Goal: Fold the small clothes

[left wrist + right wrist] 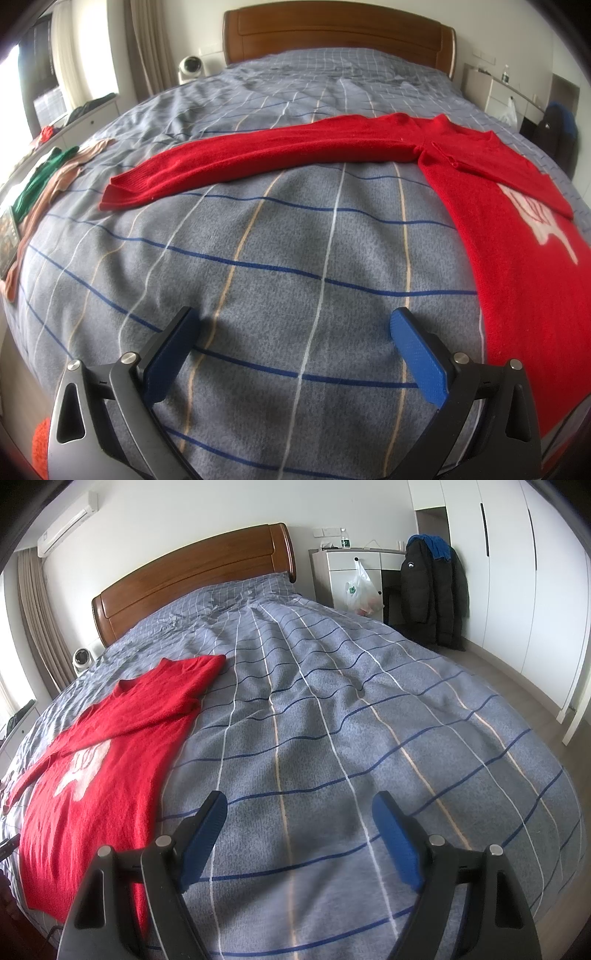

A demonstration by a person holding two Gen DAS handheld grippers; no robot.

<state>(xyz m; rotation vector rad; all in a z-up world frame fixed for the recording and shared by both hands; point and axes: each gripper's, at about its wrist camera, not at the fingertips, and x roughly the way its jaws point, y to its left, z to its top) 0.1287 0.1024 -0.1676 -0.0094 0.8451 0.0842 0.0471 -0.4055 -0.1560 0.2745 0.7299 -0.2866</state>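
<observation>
Nearest, left gripper [293,326]: blue pads spread wide, nothing between them, hovering over bare checked quilt [258,258]. Right gripper [299,810]: likewise spread wide and empty, over bare quilt.

Next out, red sweater [517,240]: spread flat on the quilt, white motif facing up. Lies to the right of the left gripper's fingers and to the left of the right gripper's fingers, so placed between the two tools. Body edge just beside the right-hand pad [417,354] in the left wrist view; in the right wrist view the hem passes beneath the left-hand finger [201,838]. No contact evident with either.

Farther out, left sleeve [240,162]: stretched full length across the bed, long axis crosswise to the left gripper's fingers, cuff ahead and somewhat left, well apart from the pads. Judged the left gripper's job: nearer arm, forward reach to the cuff, then carry across the body. Opposite sleeve appears already laid across the chest.

Beyond, green and tan garments [40,177] at the left edge of the bed, then wooden headboard [332,33].
</observation>
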